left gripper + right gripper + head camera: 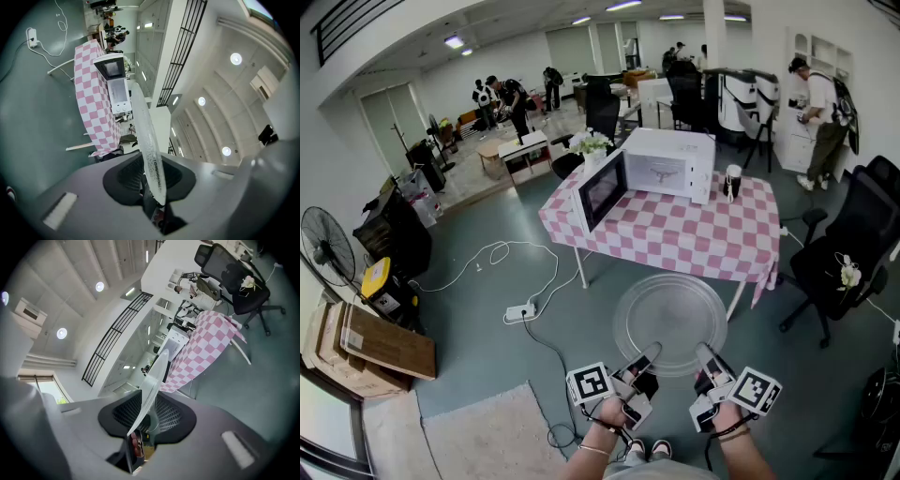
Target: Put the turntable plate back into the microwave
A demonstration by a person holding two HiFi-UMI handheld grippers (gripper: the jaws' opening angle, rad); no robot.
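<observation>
Clear glass, the turntable plate [670,319] hangs above the floor in front of you, with your left gripper [645,358] and right gripper [707,357] each clamped on its near rim. The microwave [667,161], door open, stands well ahead on the pink-checked table [694,239].

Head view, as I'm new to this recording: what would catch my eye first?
The glass turntable plate, held level at its near rim by the left gripper and right gripper, low in the middle. Beyond it, the white microwave stands door open on the pink checked table.
</observation>
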